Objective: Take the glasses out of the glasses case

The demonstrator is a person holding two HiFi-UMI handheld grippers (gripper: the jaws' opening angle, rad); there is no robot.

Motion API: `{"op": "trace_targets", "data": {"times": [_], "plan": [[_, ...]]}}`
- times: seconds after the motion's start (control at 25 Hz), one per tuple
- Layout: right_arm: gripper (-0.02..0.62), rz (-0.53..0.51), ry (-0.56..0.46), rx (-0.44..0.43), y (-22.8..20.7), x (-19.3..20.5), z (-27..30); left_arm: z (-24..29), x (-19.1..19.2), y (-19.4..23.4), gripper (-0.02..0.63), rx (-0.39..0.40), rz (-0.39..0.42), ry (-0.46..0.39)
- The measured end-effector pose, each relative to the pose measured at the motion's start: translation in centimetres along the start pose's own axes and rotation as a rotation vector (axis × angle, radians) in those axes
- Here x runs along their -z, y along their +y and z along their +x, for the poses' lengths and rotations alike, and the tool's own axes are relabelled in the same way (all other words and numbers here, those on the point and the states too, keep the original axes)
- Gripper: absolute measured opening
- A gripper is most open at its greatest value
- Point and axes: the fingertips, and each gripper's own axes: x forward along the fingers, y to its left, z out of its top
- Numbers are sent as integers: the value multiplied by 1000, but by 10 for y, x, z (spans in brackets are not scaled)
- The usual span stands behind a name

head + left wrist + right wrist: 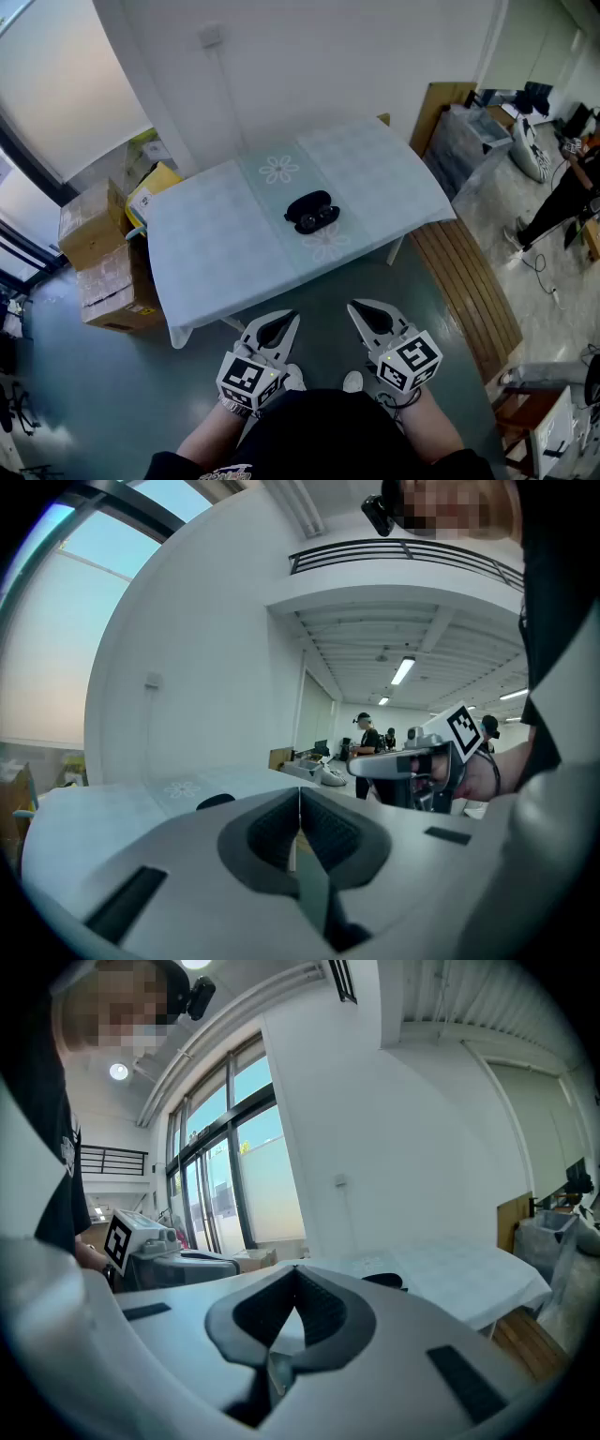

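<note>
- Pale checked tablecloth covers the table; the black oval glasses case lies near its middle.
- Short of the near edge, well apart from the case, the left gripper and right gripper hang with jaws pressed together, empty.
- Brown cardboard boxes stand left of the table.

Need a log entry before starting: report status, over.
Left gripper and right gripper shut, empty, held low short of the table. Glasses case mid-table, untouched. Nothing between grippers and case.
</note>
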Motion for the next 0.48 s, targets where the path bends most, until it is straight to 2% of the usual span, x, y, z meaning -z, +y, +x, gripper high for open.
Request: {"op": "trace_targets", "data": {"times": [0.48], "plan": [[23, -7, -20, 1, 0, -3, -1, 0, 1, 0, 29, 0, -3, 0]]}}
